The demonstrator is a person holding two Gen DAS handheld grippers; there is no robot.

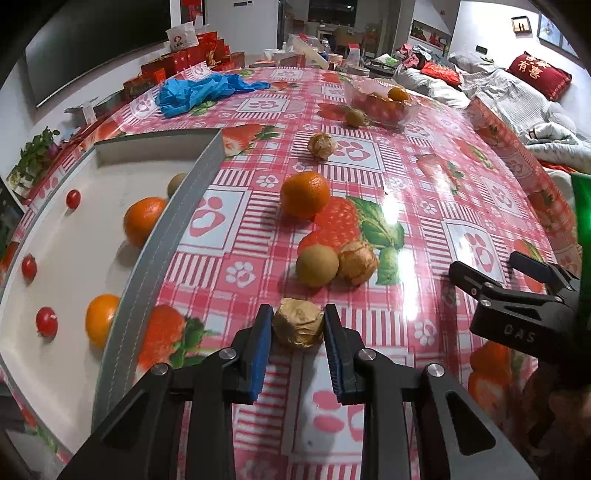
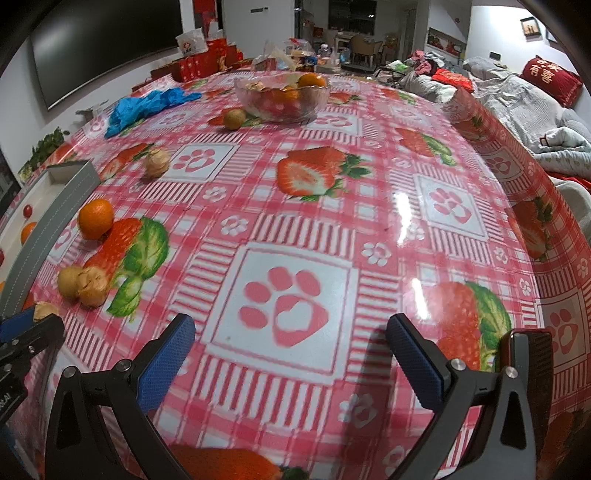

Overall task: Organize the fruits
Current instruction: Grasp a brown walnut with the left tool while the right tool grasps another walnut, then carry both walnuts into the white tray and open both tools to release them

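Left tongs (image 1: 298, 328) around husked fruit (image 1: 297, 326)

A papery golden husk fruit (image 1: 298, 328) sits on the cloth, pinched between blue pads (image 1: 258, 354). Ahead lie an orange (image 1: 305, 194) and a green-brown fruit (image 1: 317, 265) touching another husk (image 1: 357, 263) — tray (image 1: 162, 236) left holds oranges, tomatoes, possibly more.

The counter (image 2: 303, 221) wears a glossy red-and-white check cloth printed with strawberries and paw marks, and lamp glare sits on it toward 3 o'clock. At 10 o'clock a dark screen (image 2: 107, 40) hangs on a white wall above red gift boxes (image 2: 207, 59). At 2 o'clock a sofa (image 2: 524, 96) carries grey bedding and a red cushion (image 2: 550, 79). At 12 o'clock a dark window (image 2: 351, 14) shows beyond.
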